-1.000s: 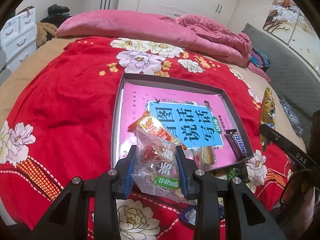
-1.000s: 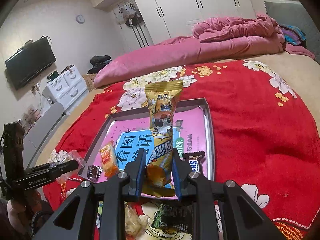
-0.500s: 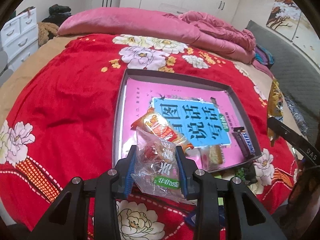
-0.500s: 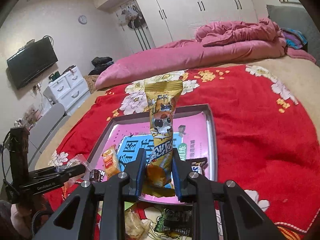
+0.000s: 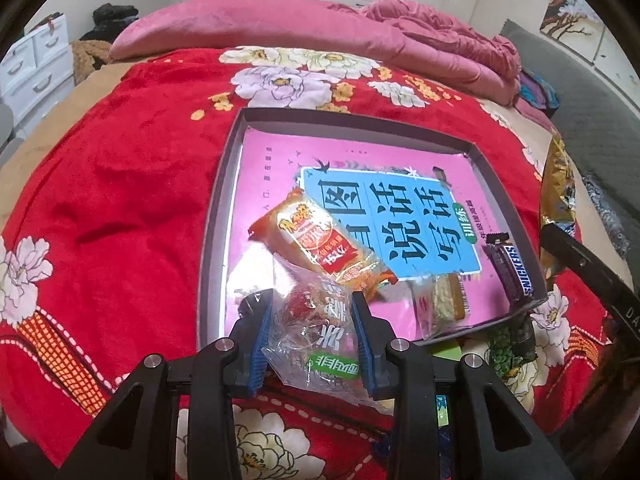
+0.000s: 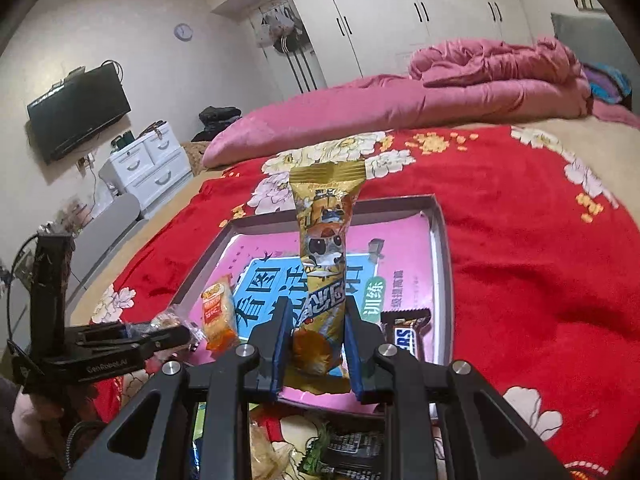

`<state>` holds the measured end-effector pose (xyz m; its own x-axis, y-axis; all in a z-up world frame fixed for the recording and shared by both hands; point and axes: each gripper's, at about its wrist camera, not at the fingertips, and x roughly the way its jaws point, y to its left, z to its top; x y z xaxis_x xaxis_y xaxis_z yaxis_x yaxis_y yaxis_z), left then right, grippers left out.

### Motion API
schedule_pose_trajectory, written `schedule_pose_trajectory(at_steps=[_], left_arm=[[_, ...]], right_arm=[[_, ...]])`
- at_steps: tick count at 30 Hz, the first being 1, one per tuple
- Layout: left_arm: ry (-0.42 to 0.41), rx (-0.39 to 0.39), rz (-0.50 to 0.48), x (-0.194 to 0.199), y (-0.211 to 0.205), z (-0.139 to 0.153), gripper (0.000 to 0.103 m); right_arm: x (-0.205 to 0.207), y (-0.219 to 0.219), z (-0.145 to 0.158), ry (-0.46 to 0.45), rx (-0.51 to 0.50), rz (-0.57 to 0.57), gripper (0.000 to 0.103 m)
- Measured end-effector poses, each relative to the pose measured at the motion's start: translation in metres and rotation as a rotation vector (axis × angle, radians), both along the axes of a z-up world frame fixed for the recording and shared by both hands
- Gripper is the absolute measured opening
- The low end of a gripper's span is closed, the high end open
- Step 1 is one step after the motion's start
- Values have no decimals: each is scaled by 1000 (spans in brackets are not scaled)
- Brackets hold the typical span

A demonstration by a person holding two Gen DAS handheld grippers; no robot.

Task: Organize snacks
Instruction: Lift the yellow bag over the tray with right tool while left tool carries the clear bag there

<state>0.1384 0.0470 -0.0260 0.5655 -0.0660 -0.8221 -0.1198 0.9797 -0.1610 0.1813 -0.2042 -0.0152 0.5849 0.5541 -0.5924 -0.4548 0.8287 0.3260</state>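
Nearest, the left gripper (image 5: 313,334) clamps a clear candy bag (image 5: 316,340) above the grey tray's (image 5: 208,264) 6 o'clock edge. Likewise, the right gripper (image 6: 316,344) pinches a gold snack packet (image 6: 324,264) upright. Beyond, an orange cake pack (image 5: 320,248) lies in the tray, with a Snickers bar (image 5: 512,270) at 3 o'clock.

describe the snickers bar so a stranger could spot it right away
On the red floral blanket lies a grey tray lined with a pink book. The Snickers bar lies along its right wall, near corner: the only dark brown wrapper, with white-and-blue lettering.
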Motion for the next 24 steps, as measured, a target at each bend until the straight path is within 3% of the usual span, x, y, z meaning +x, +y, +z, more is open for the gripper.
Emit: schedule_pose_trajectory(at_steps=[24], left_arm=[[-10, -35, -32, 18, -19, -9, 38]], right_arm=[[5, 0, -4, 22, 15, -18, 25]])
